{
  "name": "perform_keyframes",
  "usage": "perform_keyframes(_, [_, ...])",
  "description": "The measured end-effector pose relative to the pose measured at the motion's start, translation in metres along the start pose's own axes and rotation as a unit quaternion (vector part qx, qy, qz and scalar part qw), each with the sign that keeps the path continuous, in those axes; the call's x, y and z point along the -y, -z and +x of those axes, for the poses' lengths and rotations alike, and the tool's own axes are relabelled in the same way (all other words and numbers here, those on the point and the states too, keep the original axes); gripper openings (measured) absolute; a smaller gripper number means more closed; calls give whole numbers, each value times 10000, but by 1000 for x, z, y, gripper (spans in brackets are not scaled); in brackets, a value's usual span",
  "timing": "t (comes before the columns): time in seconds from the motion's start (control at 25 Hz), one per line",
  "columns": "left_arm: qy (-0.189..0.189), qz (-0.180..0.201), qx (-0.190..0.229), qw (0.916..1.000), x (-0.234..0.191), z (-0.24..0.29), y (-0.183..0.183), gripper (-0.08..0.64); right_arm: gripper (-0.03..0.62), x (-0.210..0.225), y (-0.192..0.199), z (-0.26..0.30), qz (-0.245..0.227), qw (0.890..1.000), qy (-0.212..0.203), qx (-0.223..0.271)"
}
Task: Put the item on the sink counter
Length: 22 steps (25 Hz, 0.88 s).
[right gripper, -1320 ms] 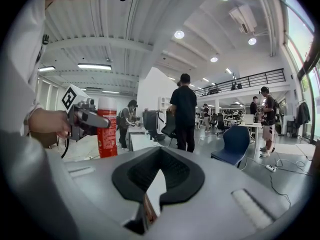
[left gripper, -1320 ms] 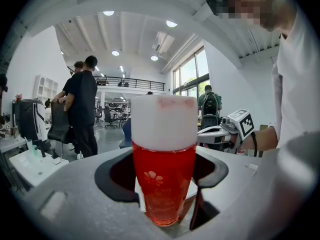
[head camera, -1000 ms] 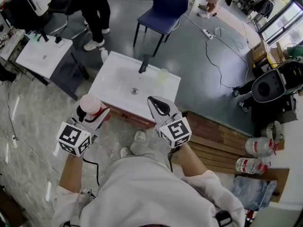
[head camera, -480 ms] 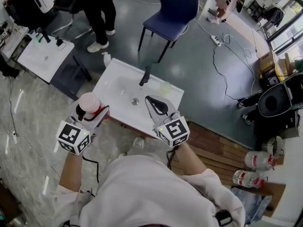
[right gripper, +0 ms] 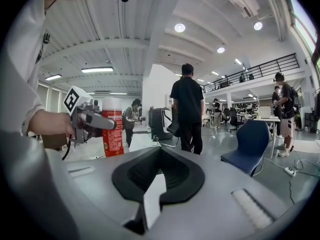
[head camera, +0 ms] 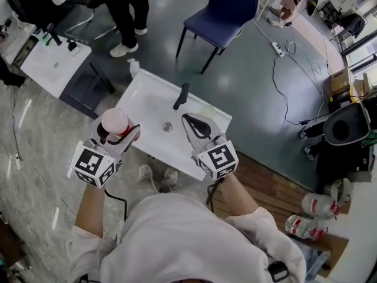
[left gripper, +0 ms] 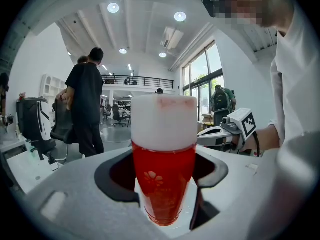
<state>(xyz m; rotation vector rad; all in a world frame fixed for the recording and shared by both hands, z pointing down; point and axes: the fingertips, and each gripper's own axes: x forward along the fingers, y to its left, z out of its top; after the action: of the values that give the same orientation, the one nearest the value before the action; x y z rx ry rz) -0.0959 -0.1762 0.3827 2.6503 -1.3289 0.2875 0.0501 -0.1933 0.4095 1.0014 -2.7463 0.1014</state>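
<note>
Here, the grey floor (head camera: 247, 93) is taking most of the head view, and a cable (head camera: 283, 87) is running over it at the right. The white counter (head camera: 203, 140) is standing in the middle, with its sink basin in the top. Beyond it, a blue chair (head camera: 227, 7) is standing on the floor. At the far left, a person in black (head camera: 126, 5) is standing next to a smaller white table (head camera: 53, 66).

The person with the grippers is standing at the near side of the counter. The left gripper (head camera: 118, 135) is being held up at the near left corner of the counter. Its jaws are standing wide and are pressing on a red bottle (left gripper: 164, 179) from both sides. The bottle is standing upright between them with its white cap (head camera: 114, 121) on top, in the air and not resting on the counter.

The right gripper (head camera: 187, 121) is hanging over the near right part of the counter. Its jaws are closed together, and nothing is sitting between them.

A dark faucet (head camera: 181, 96) is rising at the far side of the basin, and the small round drain (head camera: 168, 126) is lying just near of it. A small white bottle (head camera: 134, 68) is standing on the floor just beside the far left corner of the counter.
</note>
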Motion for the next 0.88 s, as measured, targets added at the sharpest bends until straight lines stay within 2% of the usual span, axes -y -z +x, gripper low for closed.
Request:
perform_keyframes(0.68, [317, 114, -148, 9993, -86, 98, 31, 299, 5, 51, 20, 79, 125, 9989, 227, -380])
perform_keyframes(0.88, [430, 273, -119, 9986, -107, 132, 39, 299, 5, 67, 27, 97, 178, 9983, 288, -472])
